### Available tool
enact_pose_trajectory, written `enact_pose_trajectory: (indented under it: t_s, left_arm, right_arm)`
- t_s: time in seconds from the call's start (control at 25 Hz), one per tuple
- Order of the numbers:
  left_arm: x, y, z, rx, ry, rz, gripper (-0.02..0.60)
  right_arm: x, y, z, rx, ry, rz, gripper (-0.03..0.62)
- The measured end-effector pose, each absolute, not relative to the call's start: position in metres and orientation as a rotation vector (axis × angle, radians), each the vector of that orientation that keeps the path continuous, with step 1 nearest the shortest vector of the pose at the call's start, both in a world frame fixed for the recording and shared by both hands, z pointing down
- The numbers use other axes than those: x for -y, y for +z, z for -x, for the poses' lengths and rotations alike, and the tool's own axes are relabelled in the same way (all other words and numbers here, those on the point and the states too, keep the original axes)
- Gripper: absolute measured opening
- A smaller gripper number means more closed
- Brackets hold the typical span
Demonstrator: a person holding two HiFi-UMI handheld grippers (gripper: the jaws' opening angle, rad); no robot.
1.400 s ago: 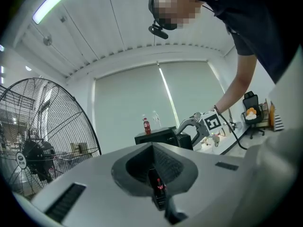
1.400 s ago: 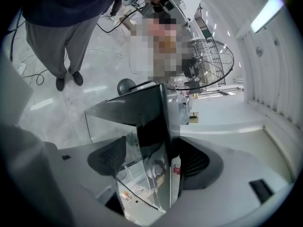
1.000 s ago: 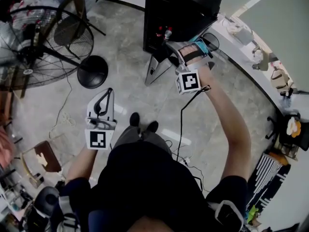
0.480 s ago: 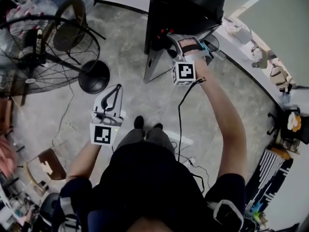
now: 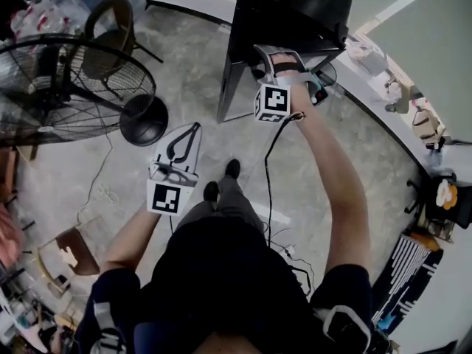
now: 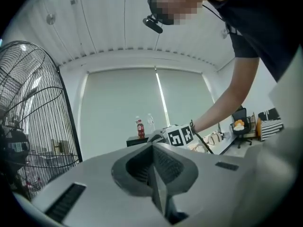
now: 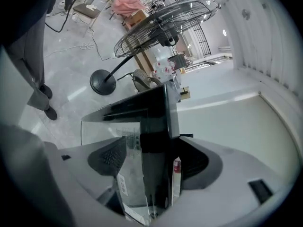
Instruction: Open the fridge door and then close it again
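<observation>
A small black fridge [image 5: 287,13] stands ahead, its glass door [image 5: 230,87] ajar by a narrow angle. My right gripper [image 5: 276,61] is at the door's free edge. In the right gripper view the black door frame [image 7: 154,141] sits between the jaws of the right gripper [image 7: 156,148], which are closed on it; a red bottle [image 7: 176,171] shows inside. My left gripper [image 5: 188,131] hangs over the floor left of the door, shut and holding nothing. The left gripper [image 6: 152,148] points level toward the fridge top [image 6: 137,140], where two bottles [image 6: 139,126] stand.
A large floor fan [image 5: 66,87] with a round base [image 5: 144,120] stands at the left, with a chair [image 5: 110,21] behind it. A black cable [image 5: 269,175] trails across the floor. A cluttered white counter [image 5: 369,80] runs along the right. My feet [image 5: 221,183] are close to the door.
The door has swung nearer to the fridge body, with the right gripper moving along on its edge. The left gripper moved forward, and the person stepped closer.
</observation>
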State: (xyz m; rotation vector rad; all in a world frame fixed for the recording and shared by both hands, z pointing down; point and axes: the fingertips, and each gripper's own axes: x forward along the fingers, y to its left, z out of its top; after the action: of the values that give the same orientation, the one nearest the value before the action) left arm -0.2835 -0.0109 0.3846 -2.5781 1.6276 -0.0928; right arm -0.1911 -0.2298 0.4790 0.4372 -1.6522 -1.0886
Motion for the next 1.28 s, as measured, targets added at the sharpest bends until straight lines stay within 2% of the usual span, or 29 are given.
enact_pose_trajectory:
  t_s: [0.52,0.64,1.28]
  left_arm:
    - [0.102,0.388,0.255,-1.700,-0.111,2.541,0.023]
    - [0.122,0.388,0.247,-1.651,-0.207,2.503,0.023]
    - [0.186,0.393,0.231,-1.688,-0.187,2.495,0.023]
  right_arm:
    - [0.331,0.479,0.218,1.741,-1.037,-0.511,0.348]
    - [0.353,0.479,0.218,1.746,-1.006,-0.535,0.345]
    - [0.429,0.475,0.215,1.743,-0.916,-0.662,0.334]
